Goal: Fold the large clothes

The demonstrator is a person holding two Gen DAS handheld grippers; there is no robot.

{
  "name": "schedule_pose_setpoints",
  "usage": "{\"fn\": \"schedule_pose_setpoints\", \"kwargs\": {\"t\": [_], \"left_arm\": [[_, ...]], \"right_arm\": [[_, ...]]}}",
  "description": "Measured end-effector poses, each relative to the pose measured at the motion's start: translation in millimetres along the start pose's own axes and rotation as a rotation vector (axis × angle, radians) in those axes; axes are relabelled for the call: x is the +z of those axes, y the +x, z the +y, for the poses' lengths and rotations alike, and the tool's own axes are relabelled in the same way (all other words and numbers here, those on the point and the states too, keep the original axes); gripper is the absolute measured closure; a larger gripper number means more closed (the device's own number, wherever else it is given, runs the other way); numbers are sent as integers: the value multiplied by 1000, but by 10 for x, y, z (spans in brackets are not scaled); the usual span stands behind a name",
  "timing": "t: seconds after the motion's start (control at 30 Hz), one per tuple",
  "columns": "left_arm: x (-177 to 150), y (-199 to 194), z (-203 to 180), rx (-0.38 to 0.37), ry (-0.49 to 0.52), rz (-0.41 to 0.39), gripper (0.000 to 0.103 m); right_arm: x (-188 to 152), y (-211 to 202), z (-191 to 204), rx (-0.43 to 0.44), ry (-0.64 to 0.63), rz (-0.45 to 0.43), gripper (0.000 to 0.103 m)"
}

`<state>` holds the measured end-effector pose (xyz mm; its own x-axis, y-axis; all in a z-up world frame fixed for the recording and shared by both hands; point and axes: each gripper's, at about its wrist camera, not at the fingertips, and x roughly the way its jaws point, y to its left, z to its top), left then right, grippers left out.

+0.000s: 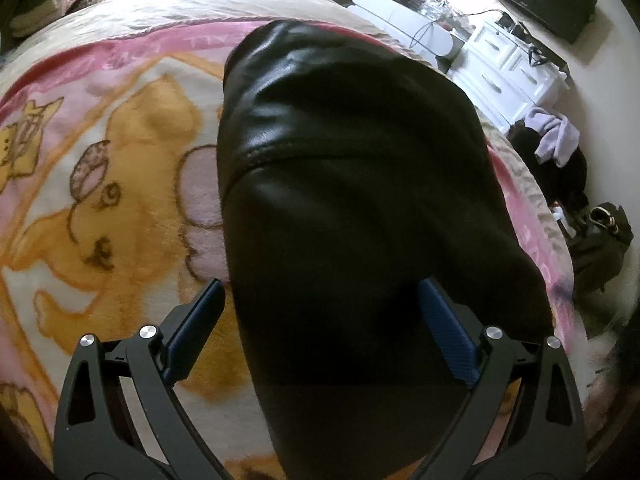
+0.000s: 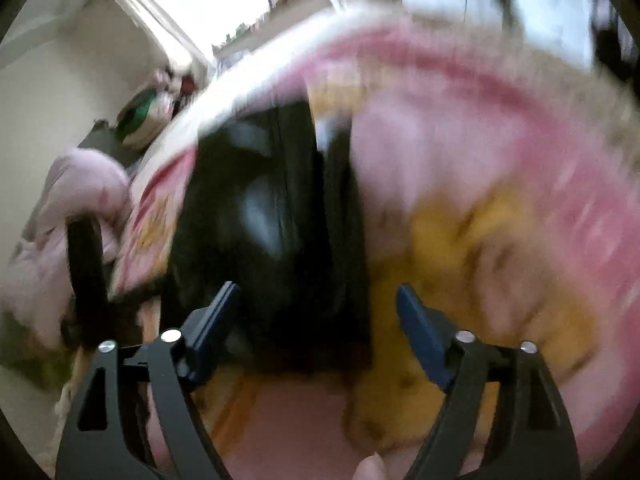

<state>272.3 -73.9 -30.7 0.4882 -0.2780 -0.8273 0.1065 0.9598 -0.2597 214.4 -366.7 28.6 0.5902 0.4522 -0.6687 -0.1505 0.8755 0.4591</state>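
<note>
Left gripper (image 1: 322,334) stands released, its blue pads wide apart, above the near end of the black leather-like garment (image 1: 348,200). The garment passes between the pads, but neither pad seems to press on it, so I judge it lies free on the cartoon blanket (image 1: 120,184) that covers the bed. It looks already folded into a long, narrow shape, with a seam across it about the middle; this is probably why the gripper has let go of it. Left of the garment the blanket shows an orange figure with pink ears. Right of the garment, past the bed's edge, stand a white drawer cabinet (image 1: 504,68) and a heap of dark things on the floor, too small to name.

Right gripper (image 2: 318,324) is also released, and nothing is between its pads. From this side the garment (image 2: 272,208) lies beyond the pads and a little to the left, with the pink and orange blanket (image 2: 480,208) to its right. This view is strongly blurred, so I cannot tell the garment's edges or how many layers it has. At the bottom edge, a fingertip (image 2: 372,468) of the person is cut off.
</note>
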Motion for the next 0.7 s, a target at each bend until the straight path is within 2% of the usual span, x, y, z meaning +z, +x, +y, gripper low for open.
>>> {"fn": "schedule_pose_setpoints", "kwargs": {"t": [0.1, 0.17, 0.2, 0.3, 0.43, 0.47, 0.57, 0.7], "left_arm": [[-10, -3, -11, 1, 0, 0, 13], [-27, 1, -29, 0, 2, 3, 13], [-41, 1, -44, 4, 9, 2, 13], [-79, 3, -68, 15, 28, -6, 13], [-98, 9, -54, 13, 32, -13, 12], [-98, 18, -48, 10, 35, -14, 12], [-115, 51, -42, -2, 42, -13, 12], [-116, 162, -16, -26, 23, 9, 12]], "right_arm": [[341, -42, 223, -18, -92, -108, 24], [534, 108, 440, -33, -195, -110, 53], [635, 261, 598, -58, -267, -98, 57], [848, 734, 867, -115, -373, -65, 56], [1049, 1396, 868, -169, -395, 67, 56], [936, 1449, 882, -188, -407, 110, 56], [888, 1755, 735, -214, -406, 235, 56], [766, 2002, 554, -197, -378, 304, 56]]}}
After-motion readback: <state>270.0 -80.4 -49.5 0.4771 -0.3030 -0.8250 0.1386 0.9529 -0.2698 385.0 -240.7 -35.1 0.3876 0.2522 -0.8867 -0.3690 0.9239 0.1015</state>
